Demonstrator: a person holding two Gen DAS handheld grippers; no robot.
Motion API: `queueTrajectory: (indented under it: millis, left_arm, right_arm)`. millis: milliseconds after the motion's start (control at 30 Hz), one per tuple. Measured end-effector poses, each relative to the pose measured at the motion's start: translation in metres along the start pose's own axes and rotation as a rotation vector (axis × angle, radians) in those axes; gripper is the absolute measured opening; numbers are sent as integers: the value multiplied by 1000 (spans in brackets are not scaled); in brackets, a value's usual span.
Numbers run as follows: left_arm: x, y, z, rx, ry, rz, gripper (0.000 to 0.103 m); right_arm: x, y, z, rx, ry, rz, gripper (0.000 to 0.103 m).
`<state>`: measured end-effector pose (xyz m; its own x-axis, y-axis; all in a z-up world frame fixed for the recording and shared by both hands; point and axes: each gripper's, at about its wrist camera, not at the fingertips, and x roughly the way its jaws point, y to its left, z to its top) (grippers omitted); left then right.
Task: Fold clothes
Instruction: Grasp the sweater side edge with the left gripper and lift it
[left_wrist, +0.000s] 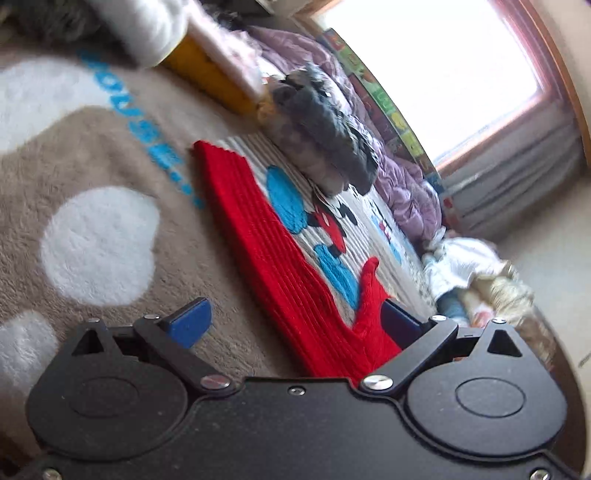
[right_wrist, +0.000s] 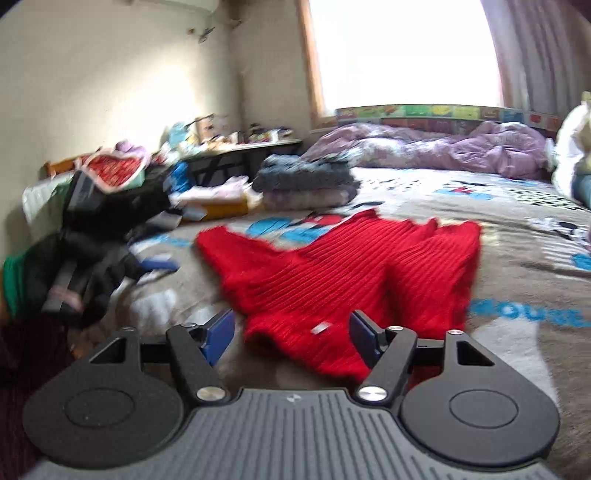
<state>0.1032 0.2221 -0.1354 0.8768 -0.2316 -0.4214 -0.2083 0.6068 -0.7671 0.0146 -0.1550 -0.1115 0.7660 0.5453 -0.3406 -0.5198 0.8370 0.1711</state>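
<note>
A red ribbed knit sweater (right_wrist: 332, 266) lies spread on the bed's cartoon-print blanket (right_wrist: 517, 266). In the left wrist view the sweater (left_wrist: 280, 266) runs as a long red strip between the blue pads, with a raised fold beside the right pad (left_wrist: 397, 321). My left gripper (left_wrist: 295, 321) is open and sits low over the sweater's edge. My right gripper (right_wrist: 291, 332) is open, its pads either side of the sweater's near end, just above it. Neither gripper holds the cloth.
A stack of folded grey clothes (right_wrist: 306, 181) and a yellow box (right_wrist: 225, 206) sit on the bed's far left. A purple duvet (right_wrist: 443, 147) lies under the window. Dark clothes and bags (right_wrist: 92, 240) pile at the left. A white bundle (left_wrist: 465, 266) lies near the bed edge.
</note>
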Motion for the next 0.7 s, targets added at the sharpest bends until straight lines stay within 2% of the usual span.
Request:
queueTrajectory:
  millis: [267,300,433,567,600,633,700]
  left_arm:
    - [21,-1,13,-47,-16,29,98]
    - [24,-2,15,-44,-24,36,94]
    - [38,3,22,-56,-56,73,55]
    - [47,2,24,-61,-72,69,44]
    - [49,0,23,-56,-73,63,25]
    - [51,-1,22,-54,-66,55,10]
    - [55,-10,17,-27,-64,43,8]
  right_arm:
    - [-4,-47,4,176,-46,-78,75]
    - [-3,-51,3,186,-48,-87,75]
    - [0,-62,0,202,-47,-106,75]
    - [1,-72,-1,212,-55,-120,75]
    - [2,-74,-1,215,-57,-124,75]
    - [2,-77,-1,220,-59,-126,75]
    - [3,-82,-1,231,-66,-130,75]
